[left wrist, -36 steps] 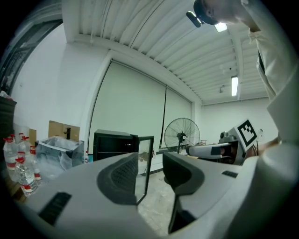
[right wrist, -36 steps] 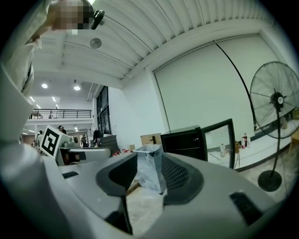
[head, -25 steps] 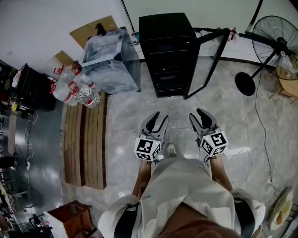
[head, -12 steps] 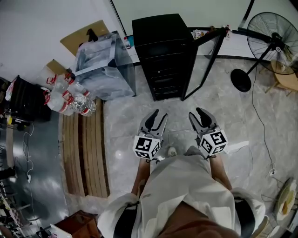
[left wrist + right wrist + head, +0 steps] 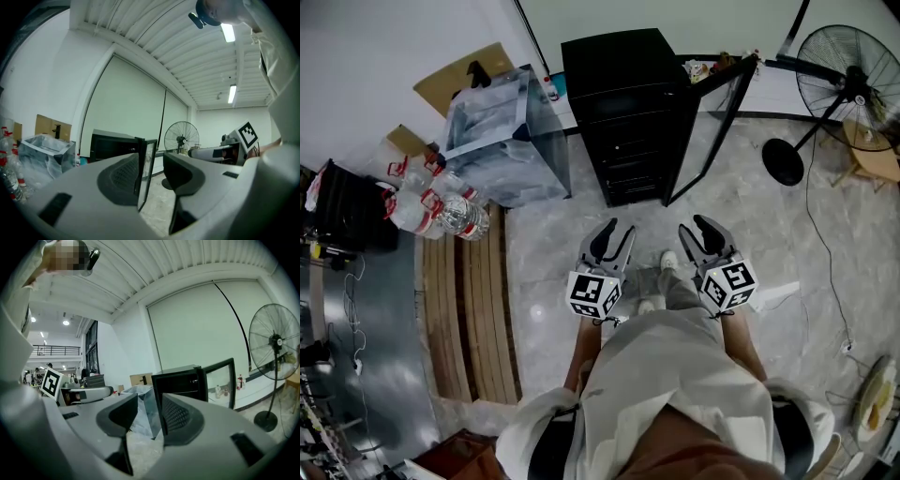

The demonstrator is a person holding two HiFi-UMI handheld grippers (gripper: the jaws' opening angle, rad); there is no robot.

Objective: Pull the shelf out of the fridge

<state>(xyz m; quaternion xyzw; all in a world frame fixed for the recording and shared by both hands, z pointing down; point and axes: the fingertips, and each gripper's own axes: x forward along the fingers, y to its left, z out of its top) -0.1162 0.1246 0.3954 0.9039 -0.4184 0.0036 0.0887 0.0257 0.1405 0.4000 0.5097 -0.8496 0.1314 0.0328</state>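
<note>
A black fridge point(image 5: 623, 103) stands on the floor ahead, its glass door point(image 5: 712, 127) swung open to the right. Its dark shelves point(image 5: 633, 161) show only as faint horizontal lines in the open front. My left gripper point(image 5: 614, 236) and right gripper point(image 5: 701, 232) hover side by side over the floor, well short of the fridge. Both are open by a narrow gap with nothing between the jaws. The left gripper point(image 5: 151, 161) in its own view frames the fridge point(image 5: 110, 145) and door point(image 5: 149, 157). The right gripper point(image 5: 149, 401) in its own view frames the fridge point(image 5: 180, 380).
A clear plastic bin point(image 5: 502, 131) stands left of the fridge, with water bottles point(image 5: 431, 202) and cardboard point(image 5: 464, 70) nearby. A wooden pallet point(image 5: 469, 300) lies at the left. A standing fan point(image 5: 848, 80) is at the right. The person's shoe point(image 5: 667, 260) shows between the grippers.
The view has drifted so the fridge sits slightly further left and nearer. A foot has stepped forward between the grippers. Both grippers keep the same pose and gap.
</note>
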